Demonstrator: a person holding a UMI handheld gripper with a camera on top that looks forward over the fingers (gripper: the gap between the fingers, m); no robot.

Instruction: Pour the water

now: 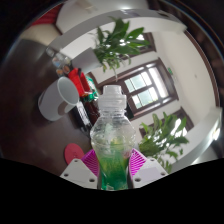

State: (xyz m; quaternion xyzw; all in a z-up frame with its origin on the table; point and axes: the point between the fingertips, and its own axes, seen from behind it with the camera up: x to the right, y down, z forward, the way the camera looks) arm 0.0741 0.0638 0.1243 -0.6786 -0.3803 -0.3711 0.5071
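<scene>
A clear plastic bottle point(112, 130) with a white ribbed cap and green liquid in its lower part stands upright between my fingers. My gripper point(113, 165) is shut on the bottle, its magenta pads point(91, 161) pressing on both sides of the bottle's lower body. The whole view is tilted, so the bottle and gripper are lifted and leaning. A white cup point(68, 90) sits beyond the bottle to the left, on a dark table point(40, 140).
A second white cup or container point(50, 107) stands next to the first one. Leafy green plants point(122, 42) rise behind the bottle and to its right point(165, 135). A dark-framed window point(140, 85) lies beyond. A pink object point(74, 153) lies left of the fingers.
</scene>
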